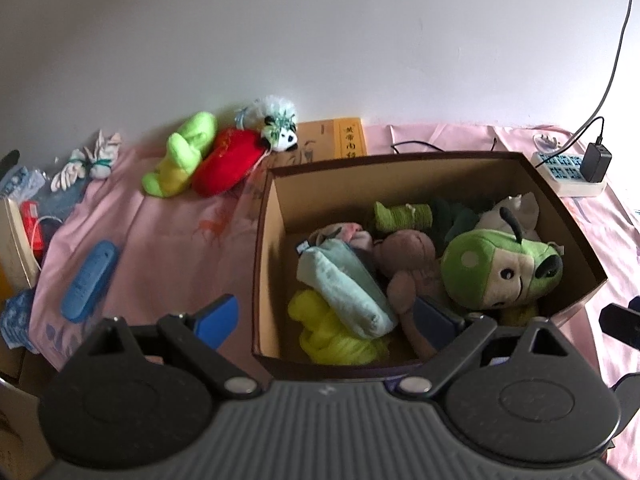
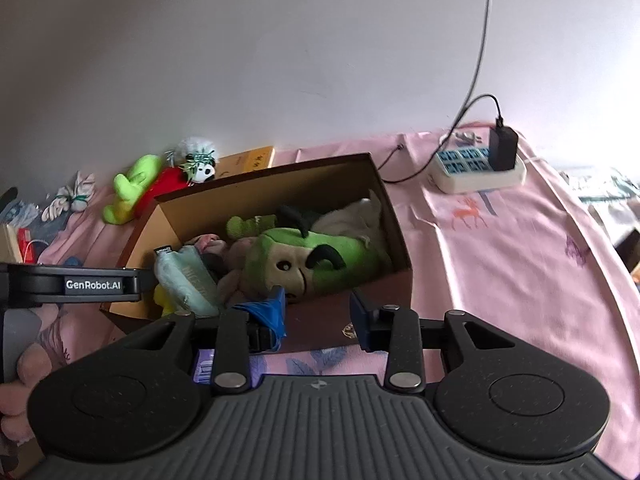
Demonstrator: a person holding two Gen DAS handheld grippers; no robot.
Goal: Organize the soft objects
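A brown cardboard box [image 1: 269,248] [image 2: 360,292] stands on the pink bedsheet. It holds a green bug plush [image 1: 500,268] [image 2: 304,256], a pale blue cloth roll [image 1: 348,288], a brown plush [image 1: 408,264] and yellow fluff [image 1: 332,332]. My left gripper [image 1: 326,320] is wide open and straddles the box's near left corner, with one blue finger outside and the other inside by the brown plush. My right gripper [image 2: 318,312] is open in front of the box's near wall, and nothing is pinched between its fingers. A lime plush [image 1: 180,160], a red plush [image 1: 228,162] and a panda [image 1: 280,132] lie outside, by the wall.
White knotted gloves [image 1: 88,164] and a blue oblong object [image 1: 90,280] lie on the sheet to the left. A yellow book [image 1: 336,142] leans behind the box. A power strip [image 2: 476,168] with a black charger and cables sits at the back right. A hand [image 2: 24,360] holds the left gripper's handle.
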